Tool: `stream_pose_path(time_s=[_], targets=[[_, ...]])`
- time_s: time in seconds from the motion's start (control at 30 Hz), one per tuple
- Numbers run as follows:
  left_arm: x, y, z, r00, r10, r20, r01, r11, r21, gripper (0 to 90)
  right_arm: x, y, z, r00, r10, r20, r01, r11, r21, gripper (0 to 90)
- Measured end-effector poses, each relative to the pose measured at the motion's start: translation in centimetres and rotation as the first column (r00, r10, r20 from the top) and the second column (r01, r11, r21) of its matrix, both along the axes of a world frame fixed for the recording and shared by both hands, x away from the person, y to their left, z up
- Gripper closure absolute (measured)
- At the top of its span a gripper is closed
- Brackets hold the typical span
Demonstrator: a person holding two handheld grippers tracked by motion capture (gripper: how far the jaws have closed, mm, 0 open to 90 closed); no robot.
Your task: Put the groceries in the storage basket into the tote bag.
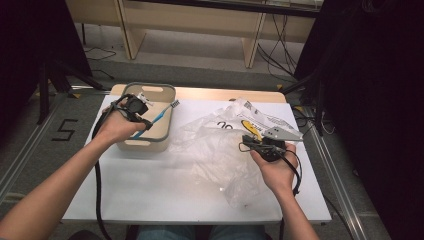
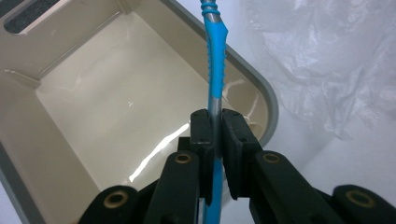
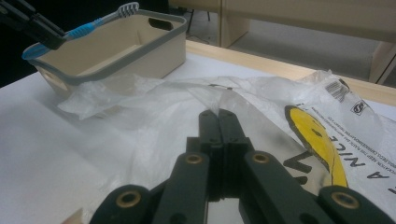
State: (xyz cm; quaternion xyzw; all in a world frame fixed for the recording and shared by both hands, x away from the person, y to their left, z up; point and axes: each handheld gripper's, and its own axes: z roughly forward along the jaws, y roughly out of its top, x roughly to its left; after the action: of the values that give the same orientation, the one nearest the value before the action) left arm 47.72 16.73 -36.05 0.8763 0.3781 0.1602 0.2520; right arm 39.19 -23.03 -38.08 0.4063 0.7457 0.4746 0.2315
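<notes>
My left gripper [image 2: 215,126] is shut on the grey lower handle of a blue toothbrush [image 2: 215,60]. It holds the brush over the right rim of a beige bin [image 2: 93,93], whose inside is bare. From the high view the toothbrush [image 1: 159,116] slants up to the right from the left gripper [image 1: 145,122], bristles past the bin's [image 1: 150,90] far right corner. My right gripper [image 3: 219,123] is shut, its tips pinching a fold of a clear plastic bag [image 3: 280,107] with a yellow smiley print. That bag [image 1: 215,145] lies crumpled across the table's middle, beside the right gripper [image 1: 247,140].
The white table top [image 1: 150,195] ends in a wooden strip at the back. The bin stands at the back left, with the bag's left edge close to it. Black cables trail from both grippers toward the front edge. Floor and wooden furniture lie beyond.
</notes>
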Motion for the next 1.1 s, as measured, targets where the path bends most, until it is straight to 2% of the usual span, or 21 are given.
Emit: stream_pose_path(time_s=[0.6, 1.1], targets=[[-2.2, -0.4, -0.5, 0.9987, -0.049, -0.012, 0.048, 0.9985, -0.026, 83.1, 0.0, 0.1, -0.1, 1.0, 0.002, -0.001, -0.002, 1.0, -0.006, 90.0], [-4.2, -1.4, -0.4, 0.9942, -0.107, 0.001, 0.107, 0.9935, -0.039, 83.0, 0.0, 0.1, -0.1, 1.0, 0.0, -0.001, 0.0, 1.0, -0.003, 90.0]])
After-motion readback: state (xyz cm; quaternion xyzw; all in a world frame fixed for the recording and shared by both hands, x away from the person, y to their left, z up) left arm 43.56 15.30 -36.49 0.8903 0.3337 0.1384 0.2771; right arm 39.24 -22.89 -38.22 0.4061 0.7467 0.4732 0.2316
